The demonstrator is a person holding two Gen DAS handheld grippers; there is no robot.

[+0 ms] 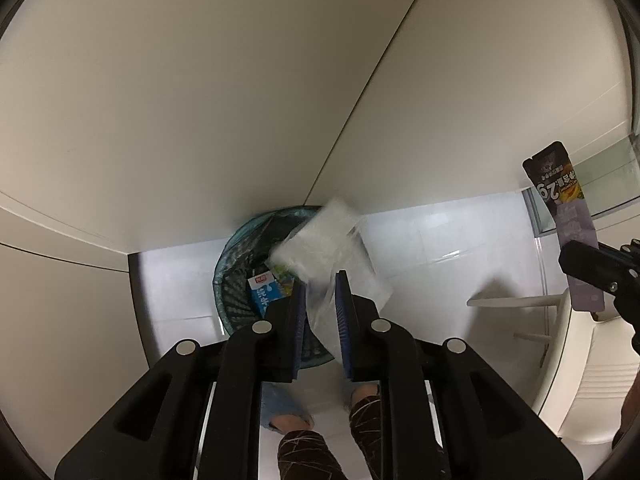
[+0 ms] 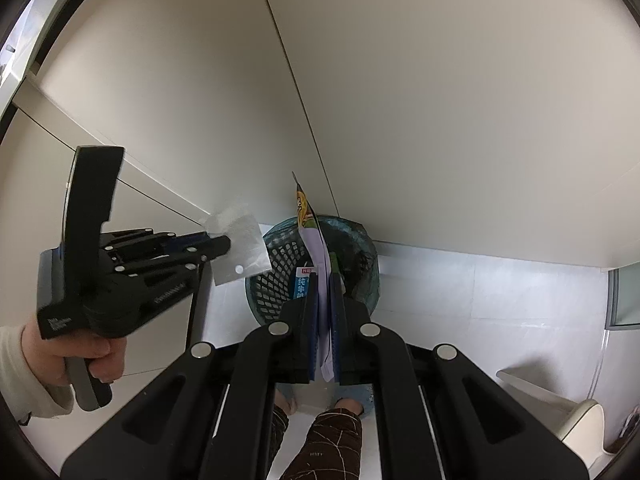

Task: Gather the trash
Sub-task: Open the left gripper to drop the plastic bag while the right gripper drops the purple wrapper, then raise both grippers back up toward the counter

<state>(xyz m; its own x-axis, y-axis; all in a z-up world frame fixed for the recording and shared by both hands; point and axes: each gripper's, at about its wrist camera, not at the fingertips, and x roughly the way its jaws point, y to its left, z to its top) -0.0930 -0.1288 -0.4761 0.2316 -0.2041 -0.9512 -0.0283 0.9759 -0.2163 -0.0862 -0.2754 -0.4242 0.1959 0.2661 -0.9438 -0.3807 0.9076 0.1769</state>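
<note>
A clear plastic bag [image 1: 320, 256] is being released by the slackened left gripper [image 1: 320, 308] over the mesh bin [image 1: 236, 300] at centre frame (the right gripper [image 2: 323, 312] is clamped on a snack wrapper [image 2: 316, 248]); that is judged next to be dropped.

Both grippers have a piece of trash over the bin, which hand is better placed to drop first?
Left, probably. The left gripper hangs its clear plastic bag over the mesh bin. The right gripper is clamped on the purple wrapper.

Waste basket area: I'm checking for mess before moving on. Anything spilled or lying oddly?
No spill shows. The waste basket stands upright, milk carton inside. The clear bag and snack wrapper are between gripper fingers, not dropped.
</note>
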